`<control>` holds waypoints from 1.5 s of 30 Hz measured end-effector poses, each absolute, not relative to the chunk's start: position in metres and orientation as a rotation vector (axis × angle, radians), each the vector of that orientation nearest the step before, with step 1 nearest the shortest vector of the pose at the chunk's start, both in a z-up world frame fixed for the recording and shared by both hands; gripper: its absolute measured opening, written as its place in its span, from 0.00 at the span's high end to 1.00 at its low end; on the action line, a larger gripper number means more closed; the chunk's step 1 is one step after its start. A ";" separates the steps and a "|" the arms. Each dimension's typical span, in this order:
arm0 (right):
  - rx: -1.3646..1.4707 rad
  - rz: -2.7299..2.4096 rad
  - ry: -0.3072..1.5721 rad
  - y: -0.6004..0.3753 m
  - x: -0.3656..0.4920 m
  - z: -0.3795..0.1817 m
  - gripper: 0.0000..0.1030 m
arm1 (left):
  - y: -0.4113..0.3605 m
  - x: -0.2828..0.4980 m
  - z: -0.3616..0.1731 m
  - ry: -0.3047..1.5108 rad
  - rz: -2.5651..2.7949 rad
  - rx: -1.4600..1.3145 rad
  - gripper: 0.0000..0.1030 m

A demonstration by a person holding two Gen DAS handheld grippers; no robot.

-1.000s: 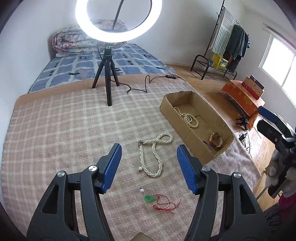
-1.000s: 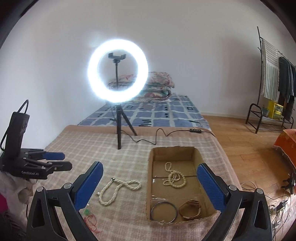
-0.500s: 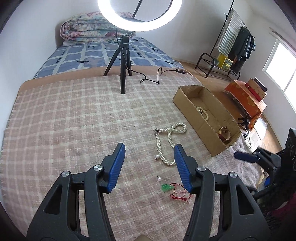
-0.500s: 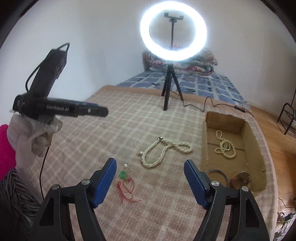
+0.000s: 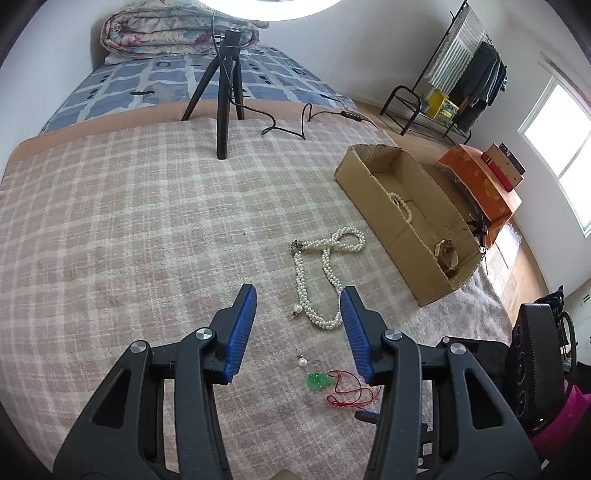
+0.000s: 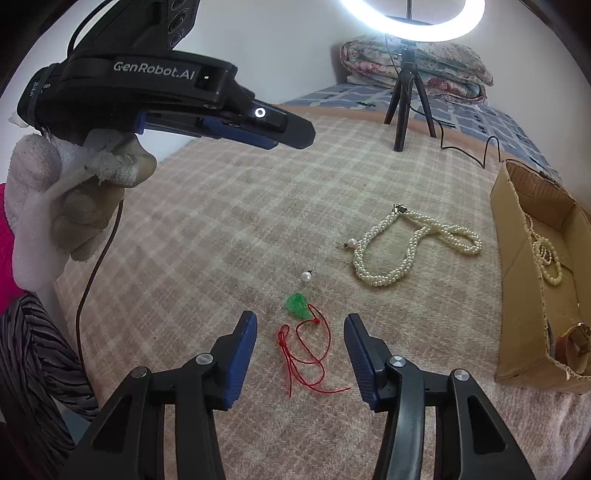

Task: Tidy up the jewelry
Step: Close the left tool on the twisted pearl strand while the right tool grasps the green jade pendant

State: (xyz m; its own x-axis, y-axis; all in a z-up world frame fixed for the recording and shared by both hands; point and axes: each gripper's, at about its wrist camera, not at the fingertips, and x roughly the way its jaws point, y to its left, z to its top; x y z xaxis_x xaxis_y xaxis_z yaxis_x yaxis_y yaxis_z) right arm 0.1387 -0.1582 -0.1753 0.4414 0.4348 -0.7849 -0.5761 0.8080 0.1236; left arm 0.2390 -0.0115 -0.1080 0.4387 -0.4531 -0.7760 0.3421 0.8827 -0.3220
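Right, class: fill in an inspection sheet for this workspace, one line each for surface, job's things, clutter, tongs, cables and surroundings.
Surface: pink plaid blanket.
Job's things: pearl necklace, loose pearl earring and green pendant on red cord lie on the blanket; cardboard box holds beads and a watch.
Clutter: nothing seen.
Tongs: left tongs open, empty; right tongs open above the cord; both have just been closing.
Cables: black lead from ring-light tripod.
Surroundings: folded quilt, clothes rack, window.

Location: home bedroom. Evidence: bed with blue patterned sheet (image 5: 207, 79), folded quilt (image 5: 173, 31), clothes rack (image 5: 469, 74), wood floor (image 5: 524, 266), window (image 5: 565, 144).
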 end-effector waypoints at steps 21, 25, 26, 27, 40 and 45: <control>-0.301 0.669 0.938 -0.136 0.166 -0.206 0.62 | -0.003 0.249 -0.132 1.093 -0.498 -0.176 0.62; -0.299 0.666 0.933 -0.135 0.167 -0.207 0.62 | -0.010 0.259 -0.143 1.127 -0.505 -0.198 0.62; -0.299 0.664 0.931 -0.134 0.166 -0.208 0.62 | -0.013 0.262 -0.146 1.134 -0.508 -0.203 0.62; -0.299 0.662 0.929 -0.134 0.166 -0.208 0.62 | -0.016 0.264 -0.148 1.138 -0.512 -0.206 0.62; -0.350 0.645 0.899 -0.125 0.163 -0.212 0.62 | -0.054 0.309 -0.184 1.228 -0.529 -0.205 0.62; -0.349 0.648 0.898 -0.125 0.165 -0.212 0.62 | -0.071 0.315 -0.193 1.255 -0.507 -0.148 0.62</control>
State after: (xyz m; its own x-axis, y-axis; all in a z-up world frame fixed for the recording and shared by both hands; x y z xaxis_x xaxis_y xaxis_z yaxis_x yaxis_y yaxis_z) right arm 0.1654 -0.1253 -0.2119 0.4524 0.3721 -0.8105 -0.6522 0.7579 -0.0161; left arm 0.3153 -0.0708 -0.1935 0.2173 -0.4436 -0.8695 0.2848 0.8808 -0.3783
